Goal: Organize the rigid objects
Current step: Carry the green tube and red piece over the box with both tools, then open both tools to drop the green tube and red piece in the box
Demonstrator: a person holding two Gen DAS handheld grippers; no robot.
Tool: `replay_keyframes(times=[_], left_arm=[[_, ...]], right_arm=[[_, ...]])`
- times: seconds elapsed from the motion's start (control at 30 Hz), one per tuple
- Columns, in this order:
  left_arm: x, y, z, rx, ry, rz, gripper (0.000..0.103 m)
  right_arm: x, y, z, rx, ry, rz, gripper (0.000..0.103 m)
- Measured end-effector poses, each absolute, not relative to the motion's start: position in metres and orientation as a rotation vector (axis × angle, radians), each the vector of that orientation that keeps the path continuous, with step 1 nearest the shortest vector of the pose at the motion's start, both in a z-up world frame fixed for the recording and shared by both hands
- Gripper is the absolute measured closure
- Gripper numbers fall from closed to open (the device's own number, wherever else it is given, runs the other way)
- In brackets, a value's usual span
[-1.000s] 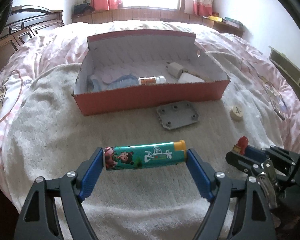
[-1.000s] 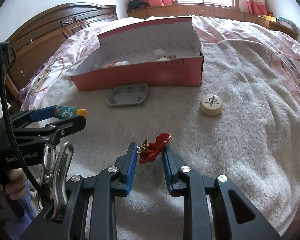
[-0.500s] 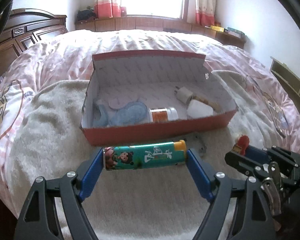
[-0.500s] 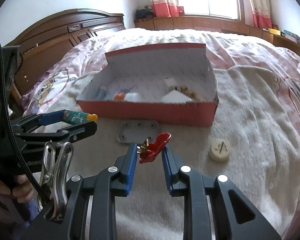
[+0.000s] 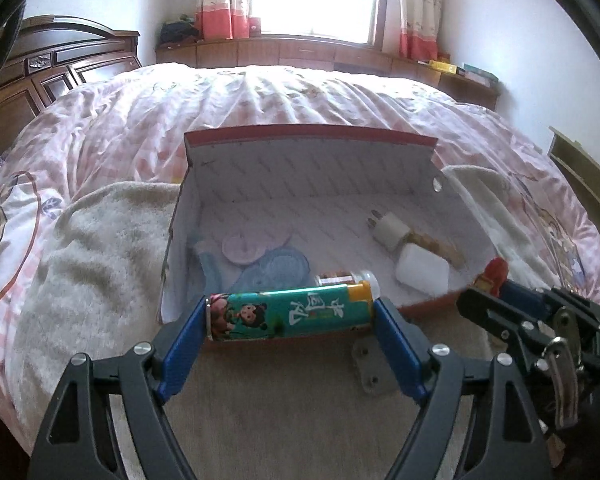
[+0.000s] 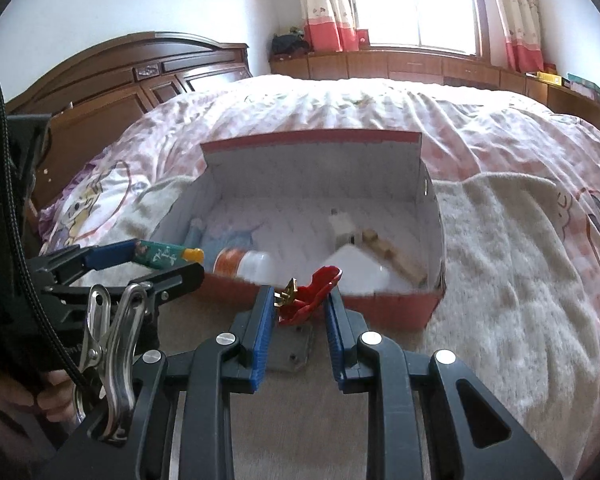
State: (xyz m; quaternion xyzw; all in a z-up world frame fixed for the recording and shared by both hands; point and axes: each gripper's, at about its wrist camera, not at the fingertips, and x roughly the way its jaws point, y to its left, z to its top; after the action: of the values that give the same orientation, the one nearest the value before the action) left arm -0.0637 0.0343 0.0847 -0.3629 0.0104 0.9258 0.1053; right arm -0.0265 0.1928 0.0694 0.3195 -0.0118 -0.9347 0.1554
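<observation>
Both grippers have advanced to the box's (image 5: 428, 305) near wall: my left gripper (image 5: 292, 320) pinches the stiff, slick lighter (image 5: 288, 314) end to end, my right gripper (image 6: 296, 304) the light red clip (image 6: 310, 294) across its middle.

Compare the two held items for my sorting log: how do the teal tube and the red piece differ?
The teal tube is long and cylindrical, clamped end to end in the left gripper; the red piece is small and irregular, pinched in the right gripper. The tube has cartoon print, the piece is plain. Both are held near the box.
</observation>
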Motion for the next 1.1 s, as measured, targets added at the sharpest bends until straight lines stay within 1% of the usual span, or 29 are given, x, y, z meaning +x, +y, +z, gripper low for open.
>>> replay_keyframes(times=[0.53, 1.1], left_arm=[[-0.127, 0.041, 0.08, -1.088, -0.013, 2.726, 0.018], [-0.163, 0.043, 0.062, -1.159, 0.014, 2.733, 0.018]], right_arm=[[-0.092, 0.195, 0.07, 0.942, -0.012, -2.723, 0.077], [-0.129, 0.196, 0.054, 1.027, 0.023, -2.727, 0.077]])
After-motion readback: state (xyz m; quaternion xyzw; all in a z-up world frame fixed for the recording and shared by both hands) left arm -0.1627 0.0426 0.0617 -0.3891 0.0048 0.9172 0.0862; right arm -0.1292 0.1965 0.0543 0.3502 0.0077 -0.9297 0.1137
